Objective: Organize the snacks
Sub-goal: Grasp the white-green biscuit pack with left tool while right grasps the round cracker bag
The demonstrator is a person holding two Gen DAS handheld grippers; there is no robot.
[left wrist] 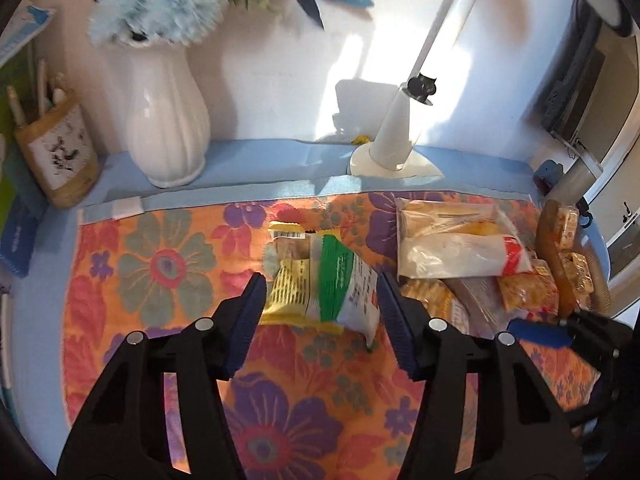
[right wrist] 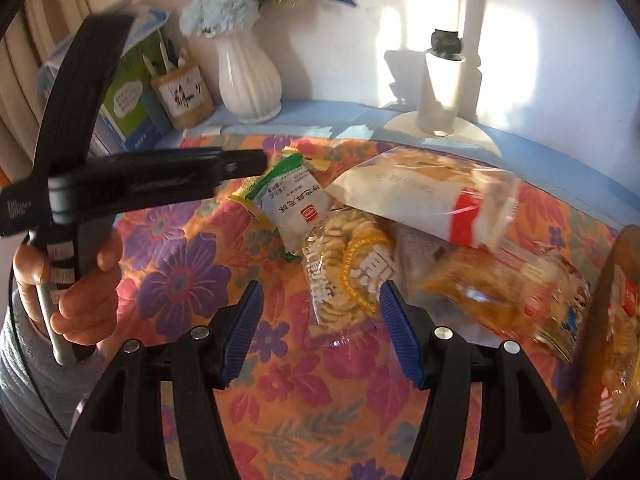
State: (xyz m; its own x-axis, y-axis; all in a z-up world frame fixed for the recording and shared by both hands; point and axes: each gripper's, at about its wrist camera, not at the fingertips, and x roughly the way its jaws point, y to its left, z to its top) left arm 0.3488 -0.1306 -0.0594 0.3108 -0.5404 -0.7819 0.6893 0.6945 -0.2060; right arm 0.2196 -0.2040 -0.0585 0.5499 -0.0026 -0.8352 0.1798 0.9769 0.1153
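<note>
white vase [left wrist: 168, 120] of blue flowers [left wrist: 156, 8], lamp base [left wrist: 394, 136], pencil holder [left wrist: 58, 156]

Sunlit white wall [left wrist: 280, 60] — floral cloth [left wrist: 160, 272] over perhaps a blue table [left wrist: 256, 156].

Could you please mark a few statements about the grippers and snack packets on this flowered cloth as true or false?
1. The left gripper is open around the green-and-yellow snack packet. True.
2. The right gripper is shut on the clear bag of pale biscuits. False: it is open.
3. The white ribbed vase lies tipped over. False: it stands upright.
4. The white lamp base stands behind the cloth. True.
</note>
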